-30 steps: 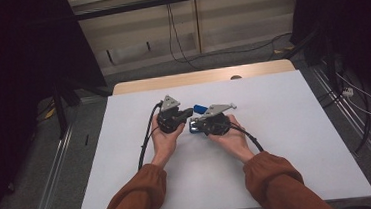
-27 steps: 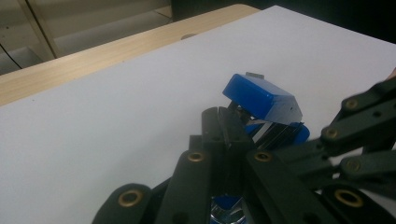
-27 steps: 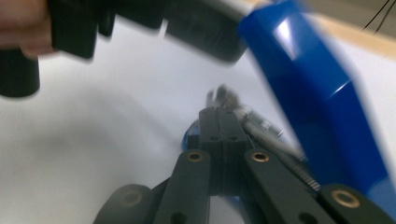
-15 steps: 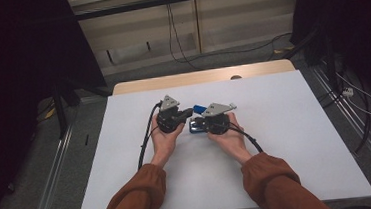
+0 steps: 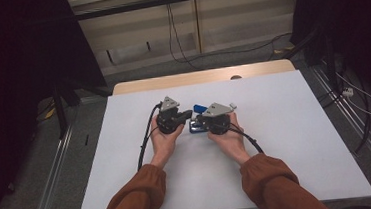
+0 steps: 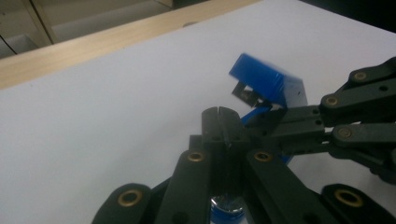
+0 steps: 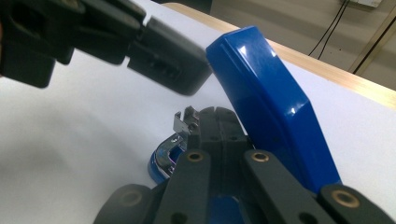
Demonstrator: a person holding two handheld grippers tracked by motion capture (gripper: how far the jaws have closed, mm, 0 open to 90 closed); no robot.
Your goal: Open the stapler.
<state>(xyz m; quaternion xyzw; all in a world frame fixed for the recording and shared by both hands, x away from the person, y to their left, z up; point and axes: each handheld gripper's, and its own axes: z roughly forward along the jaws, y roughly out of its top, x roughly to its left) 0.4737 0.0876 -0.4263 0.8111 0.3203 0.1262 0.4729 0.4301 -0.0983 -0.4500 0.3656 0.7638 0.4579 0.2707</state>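
High view: blue stapler [image 5: 197, 108] between both claws.

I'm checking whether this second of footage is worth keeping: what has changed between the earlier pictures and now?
Nothing visibly changed: the left gripper and right gripper remain together at the blue stapler mid-table, its top swung up, both hands in place.

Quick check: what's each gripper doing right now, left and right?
Left gripper: shut; whether it pinches the blue stapler cannot be told.
Right gripper: shut, beside the stapler's raised top; grip unclear.
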